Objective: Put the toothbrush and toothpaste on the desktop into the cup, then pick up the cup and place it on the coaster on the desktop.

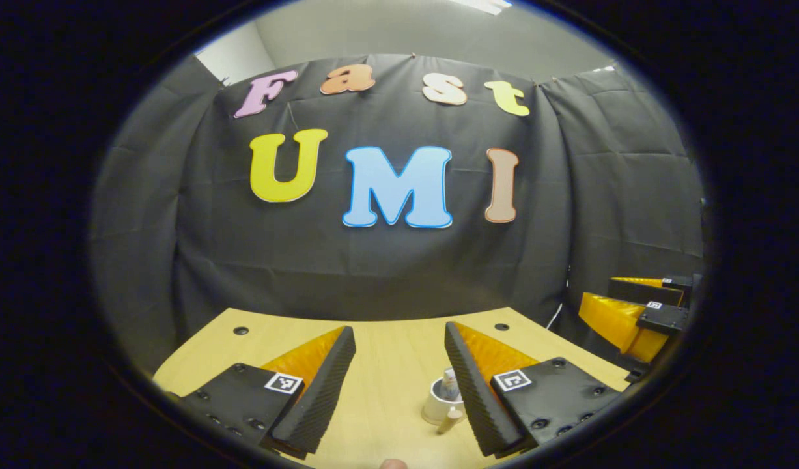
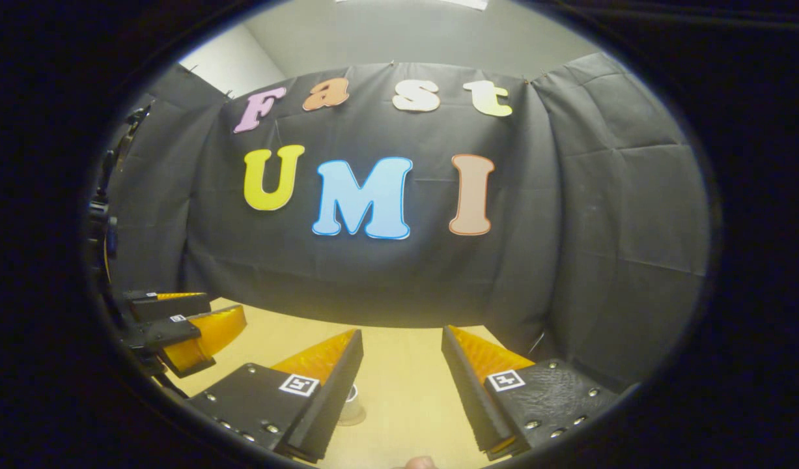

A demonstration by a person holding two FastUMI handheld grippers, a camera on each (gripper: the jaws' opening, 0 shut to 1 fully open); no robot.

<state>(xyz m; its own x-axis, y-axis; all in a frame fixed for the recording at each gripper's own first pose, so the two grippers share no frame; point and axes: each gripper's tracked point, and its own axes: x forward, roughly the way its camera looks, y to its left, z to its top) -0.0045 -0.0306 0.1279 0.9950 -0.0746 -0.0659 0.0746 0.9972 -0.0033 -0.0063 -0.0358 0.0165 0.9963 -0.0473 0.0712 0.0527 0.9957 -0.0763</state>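
Hovering above the bench (image 1: pixel 386 378), we are holding both jaws apart; left gripper (image 1: pixel 399 378) view is catching the cup (image 1: pixel 438 407) with toothpaste (image 1: pixel 448 384) inside, right gripper (image 2: pixel 402 384) view merely its rim.

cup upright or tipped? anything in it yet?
Upright: the cup stands on the desktop, mouth up. Something pale stands inside it, another pale item lies against its base; which is which, cannot tell.

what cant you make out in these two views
- White cup, left gripper view: right side hidden by the left tool's finger; contents too small.
- Pale object by the cup: too small to identify.
- Cup, right gripper view: mostly behind the right tool's finger.
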